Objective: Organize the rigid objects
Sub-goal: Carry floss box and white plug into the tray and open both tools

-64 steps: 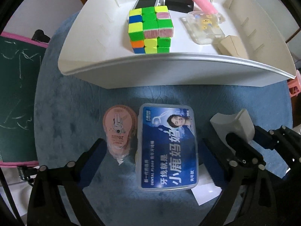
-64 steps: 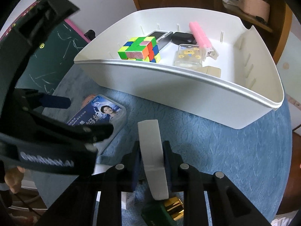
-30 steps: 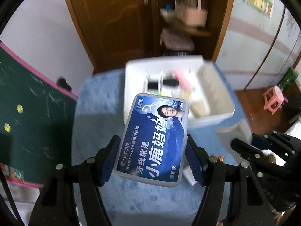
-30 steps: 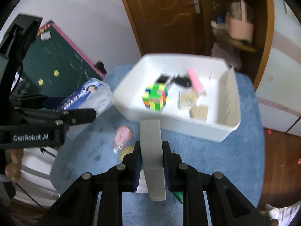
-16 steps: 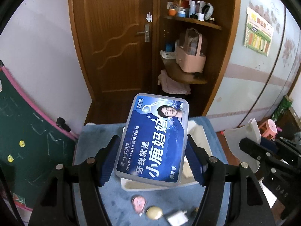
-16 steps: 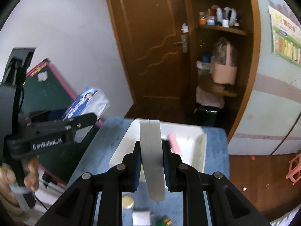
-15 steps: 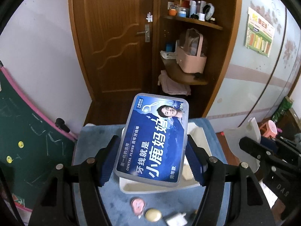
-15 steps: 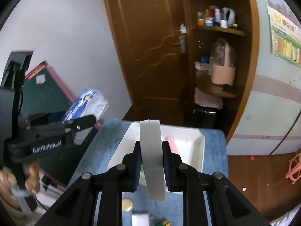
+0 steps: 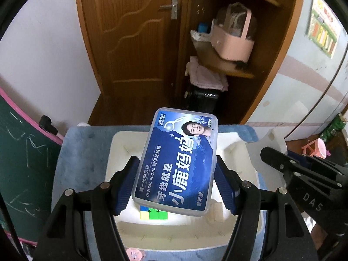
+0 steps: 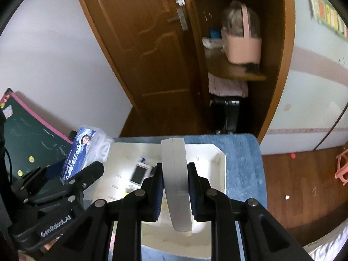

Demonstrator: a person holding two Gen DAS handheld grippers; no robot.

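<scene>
My left gripper is shut on a blue dental floss box, held in the air over the white bin. Under the box a colourful puzzle cube shows inside the bin. My right gripper is shut on a flat white plastic piece, edge-on, above the same white bin. The left gripper and its floss box appear at the left of the right wrist view. The right gripper with its white piece shows at the right of the left wrist view.
The bin sits on a blue cloth-covered table. A small white device with a screen lies in the bin. A green chalkboard leans at the left. A wooden door and shelves with a pink basket stand behind.
Both grippers have moved forward over the bin with their objects still held; the bin now lies nearer and lower in both views. The grips are unchanged.
</scene>
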